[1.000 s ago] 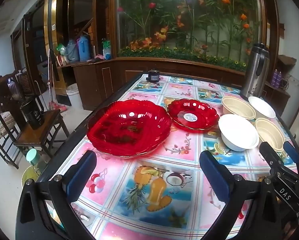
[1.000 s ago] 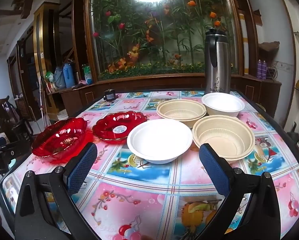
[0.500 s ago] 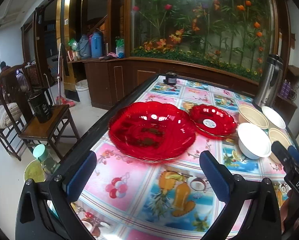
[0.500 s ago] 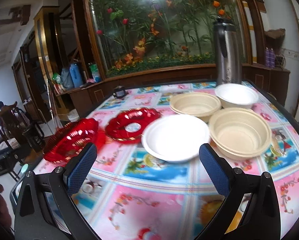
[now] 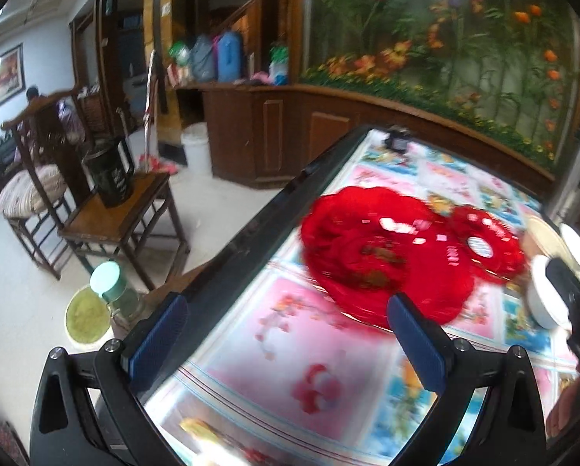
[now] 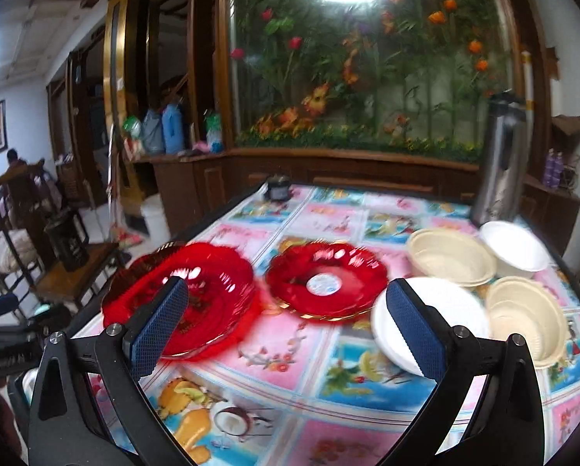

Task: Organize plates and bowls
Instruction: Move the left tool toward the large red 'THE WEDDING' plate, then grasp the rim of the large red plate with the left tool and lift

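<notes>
A large red plate [image 5: 371, 256] [image 6: 189, 295] lies near the table's left edge, with a smaller red plate [image 5: 484, 240] [image 6: 325, 279] to its right. Right of them sit two white bowls [image 6: 437, 318] [image 6: 515, 248] and two cream bowls [image 6: 453, 256] [image 6: 527, 314]. My left gripper [image 5: 286, 334] is open and empty, over the table's near left edge, short of the large plate. My right gripper [image 6: 286, 326] is open and empty, above the table in front of both red plates. The right gripper's tip [image 5: 569, 291] shows in the left wrist view beside a white bowl [image 5: 542, 295].
The table [image 6: 274, 353] has a bright fruit-print cloth and a dark rim [image 5: 251, 240]. A steel thermos [image 6: 499, 167] stands at the far right, a small dark cup [image 6: 278, 190] at the far edge. Wooden chairs [image 5: 115, 209] and a jar [image 5: 111, 287] stand on the floor to the left.
Both grippers swung to the left. The left one now looks past the table's left edge, and the right one faces the red plates instead of the bowls. Both stayed open.
</notes>
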The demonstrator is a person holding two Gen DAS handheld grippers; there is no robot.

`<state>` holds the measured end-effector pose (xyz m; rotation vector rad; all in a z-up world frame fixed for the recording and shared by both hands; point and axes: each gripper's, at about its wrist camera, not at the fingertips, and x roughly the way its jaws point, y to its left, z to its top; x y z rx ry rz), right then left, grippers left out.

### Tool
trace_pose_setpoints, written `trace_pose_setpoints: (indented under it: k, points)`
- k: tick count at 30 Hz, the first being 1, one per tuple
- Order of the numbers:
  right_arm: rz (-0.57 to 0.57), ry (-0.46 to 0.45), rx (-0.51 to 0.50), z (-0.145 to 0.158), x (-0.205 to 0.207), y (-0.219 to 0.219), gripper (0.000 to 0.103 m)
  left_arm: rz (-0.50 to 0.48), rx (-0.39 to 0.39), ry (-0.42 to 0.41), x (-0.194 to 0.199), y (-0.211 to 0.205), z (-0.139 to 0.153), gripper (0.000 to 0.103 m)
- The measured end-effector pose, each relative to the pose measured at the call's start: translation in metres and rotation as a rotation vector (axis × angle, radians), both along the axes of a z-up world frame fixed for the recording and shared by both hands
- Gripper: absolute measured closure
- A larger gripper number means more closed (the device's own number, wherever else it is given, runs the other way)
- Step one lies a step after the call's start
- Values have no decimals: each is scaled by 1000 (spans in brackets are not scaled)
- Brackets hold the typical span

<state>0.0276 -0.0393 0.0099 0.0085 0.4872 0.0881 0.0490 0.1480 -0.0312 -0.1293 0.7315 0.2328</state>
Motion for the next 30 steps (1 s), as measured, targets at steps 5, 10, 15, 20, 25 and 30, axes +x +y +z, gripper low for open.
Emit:
trace_pose_setpoints:
  k: [5, 10, 15, 20, 25, 30]
  points:
    - [9, 148, -25, -20, 34, 15, 2, 37, -67, 89, 33, 33, -9, 1]
    - [25, 274, 73, -37, 65, 19, 3, 70, -109, 146, 61, 43, -16, 1]
    - [10, 343, 151, -50, 86, 20, 3, 102, -127, 196, 84, 43, -27, 1]
    - [10, 425, 205, -64, 102, 20, 6, 99, -103, 219, 95, 32, -35, 1]
    - [-1, 483, 258, -75, 113, 19, 6, 91, -55, 234, 101, 20, -39, 1]
    - [-6, 525, 267, -84, 122, 20, 12, 83, -42, 260, 105, 15, -44, 1]
